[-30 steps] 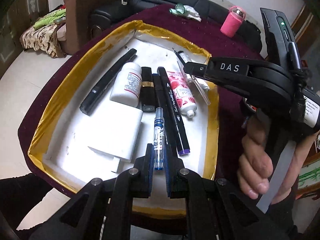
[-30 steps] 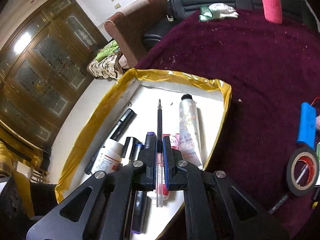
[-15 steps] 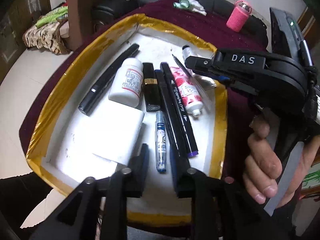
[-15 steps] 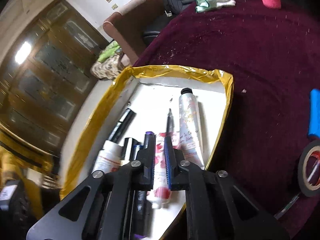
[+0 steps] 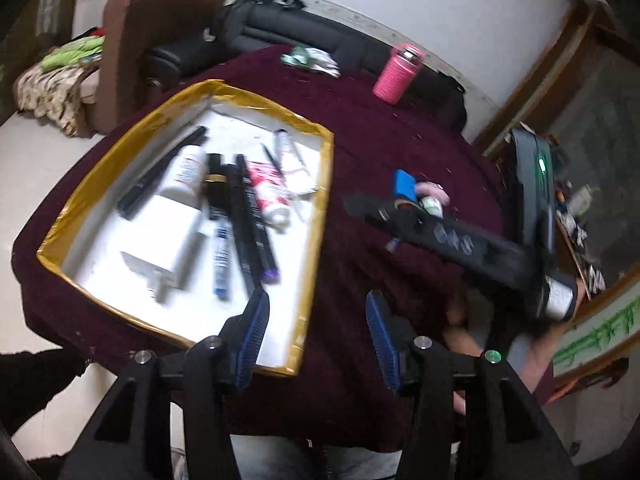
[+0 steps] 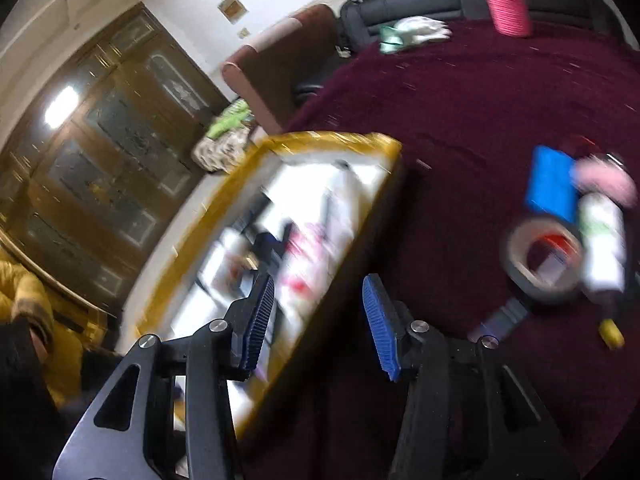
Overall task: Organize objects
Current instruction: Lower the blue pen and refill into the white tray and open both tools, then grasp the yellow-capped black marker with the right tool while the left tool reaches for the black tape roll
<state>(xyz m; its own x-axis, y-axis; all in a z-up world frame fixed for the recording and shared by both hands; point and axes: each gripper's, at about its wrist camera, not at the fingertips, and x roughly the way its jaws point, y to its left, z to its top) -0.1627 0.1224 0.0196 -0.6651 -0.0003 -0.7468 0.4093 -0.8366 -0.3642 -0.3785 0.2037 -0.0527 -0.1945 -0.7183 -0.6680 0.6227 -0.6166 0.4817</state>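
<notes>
A gold-rimmed white tray point(image 5: 316, 248) holds a blue-labelled pen point(image 5: 221, 258), black markers point(image 5: 252, 216), a white bottle point(image 5: 185, 172), a white box point(image 5: 168, 236), a red-patterned tube point(image 5: 270, 196) and a thin pen point(image 5: 272, 160). My left gripper point(image 5: 318, 330) is open and empty above the tray's near right corner. My right gripper point(image 6: 320, 320) is open and empty over the tray's right rim point(image 6: 352, 240); it shows in the left wrist view point(image 5: 440, 232) over the cloth. Loose on the maroon cloth are a tape roll point(image 6: 544, 260), a blue block point(image 6: 552, 190) and a white tube point(image 6: 602, 244).
A pink bottle point(image 5: 396, 76) and a crumpled cloth point(image 5: 312, 60) lie at the table's far side. A brown chair point(image 5: 136, 64) and black sofa point(image 5: 280, 32) stand behind. A yellow item point(image 6: 610, 334) lies near the tape. The right wrist view is motion-blurred.
Both grippers opened, leaving the blue-labelled pen and the thin pen in the tray. Both then swung right, away from the tray toward the loose items on the cloth.
</notes>
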